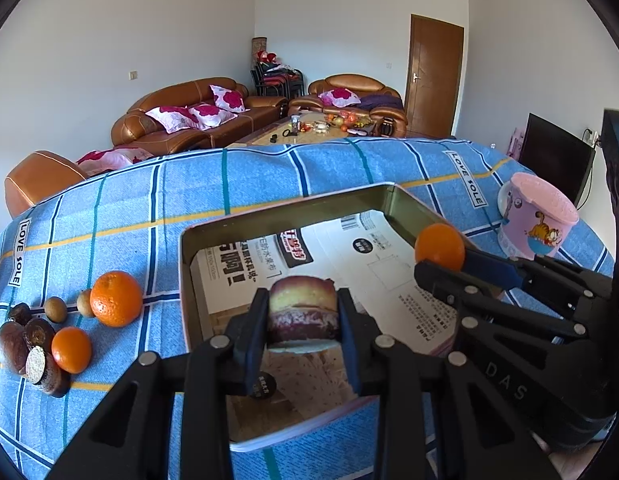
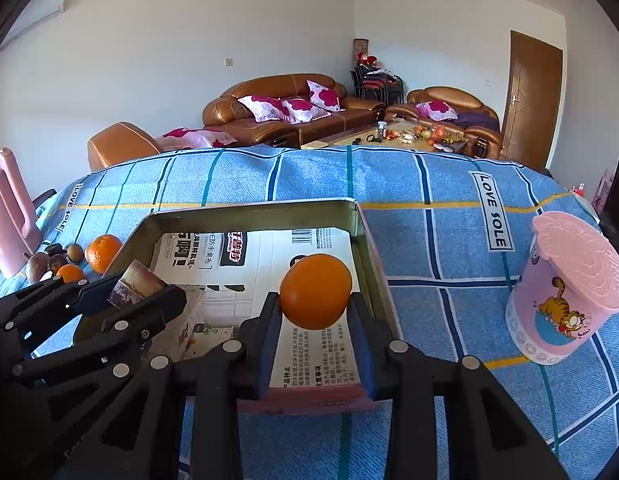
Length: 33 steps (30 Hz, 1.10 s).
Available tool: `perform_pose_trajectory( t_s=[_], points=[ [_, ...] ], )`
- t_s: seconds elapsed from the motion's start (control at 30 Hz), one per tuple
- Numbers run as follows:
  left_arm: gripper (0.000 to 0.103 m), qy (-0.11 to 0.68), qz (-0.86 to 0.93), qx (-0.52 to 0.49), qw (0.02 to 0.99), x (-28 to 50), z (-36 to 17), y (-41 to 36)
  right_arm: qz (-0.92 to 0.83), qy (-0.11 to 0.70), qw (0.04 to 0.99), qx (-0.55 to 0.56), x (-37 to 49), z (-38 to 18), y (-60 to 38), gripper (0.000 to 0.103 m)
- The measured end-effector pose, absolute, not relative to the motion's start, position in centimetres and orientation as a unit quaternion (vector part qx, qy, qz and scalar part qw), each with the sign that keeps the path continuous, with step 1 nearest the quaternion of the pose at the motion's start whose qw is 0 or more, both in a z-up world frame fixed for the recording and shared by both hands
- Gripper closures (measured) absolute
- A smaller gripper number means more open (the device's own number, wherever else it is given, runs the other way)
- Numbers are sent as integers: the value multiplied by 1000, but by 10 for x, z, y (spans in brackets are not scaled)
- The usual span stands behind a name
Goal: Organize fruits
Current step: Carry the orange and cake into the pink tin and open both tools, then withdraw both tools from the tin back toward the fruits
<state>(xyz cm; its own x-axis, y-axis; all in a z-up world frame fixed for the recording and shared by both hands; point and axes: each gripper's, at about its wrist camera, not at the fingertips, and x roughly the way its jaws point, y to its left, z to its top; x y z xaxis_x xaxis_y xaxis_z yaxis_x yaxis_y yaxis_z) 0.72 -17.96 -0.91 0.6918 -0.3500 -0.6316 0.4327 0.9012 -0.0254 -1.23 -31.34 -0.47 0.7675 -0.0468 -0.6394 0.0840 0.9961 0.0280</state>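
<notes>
My left gripper (image 1: 303,316) is shut on a cut purple-and-yellow fruit piece (image 1: 302,308) and holds it over the metal tin (image 1: 269,212), which is lined with printed paper. My right gripper (image 2: 315,312) is shut on an orange (image 2: 315,291) above the tin's (image 2: 253,206) right side. In the left wrist view the right gripper (image 1: 441,258) and its orange (image 1: 439,247) show at the tin's right wall. In the right wrist view the left gripper (image 2: 137,292) holds the fruit piece (image 2: 139,284) at the left.
Left of the tin on the blue checked cloth (image 1: 109,208) lie two oranges (image 1: 115,298), small brown round fruits (image 1: 55,309) and dark purple fruits (image 1: 13,344). A pink cartoon cup (image 2: 569,292) stands right of the tin. A pink object (image 2: 9,208) stands far left.
</notes>
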Motion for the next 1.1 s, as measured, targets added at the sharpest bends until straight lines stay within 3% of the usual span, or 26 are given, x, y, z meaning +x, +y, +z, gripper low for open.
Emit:
perform_pose_trajectory(
  t_s=[0.33,0.47,0.57,0.63,0.7,0.73,0.8,0.87,1.1],
  points=[
    [67,342,-199,62,916,13,-13,-182,-36,336,940,41,-15,-5,-314,64],
    [65,332,-197,61,920,10,-11,-180,-32,331,942,55,-16,-4,-317,51],
    [50,321,-191,65,925,6,-8,-179,-46,311,947,60,-21,1,-320,50],
    [31,301,-195,61,932,-1,-3,-176,-54,290,953,65,-26,6,-323,50],
    [21,272,-191,53,942,-8,4,-171,-65,264,960,72,-32,12,-327,50],
    [11,256,-188,50,947,-11,7,-169,-73,248,963,74,-35,15,-329,50],
    [1,228,-172,50,957,-15,12,-165,-94,214,970,71,-42,21,-331,45],
    [1,208,-153,55,965,-17,15,-162,-121,181,974,62,-49,26,-331,27],
    [1,206,-120,56,970,-10,15,-153,-165,149,974,34,-55,33,-329,25]
  ],
)
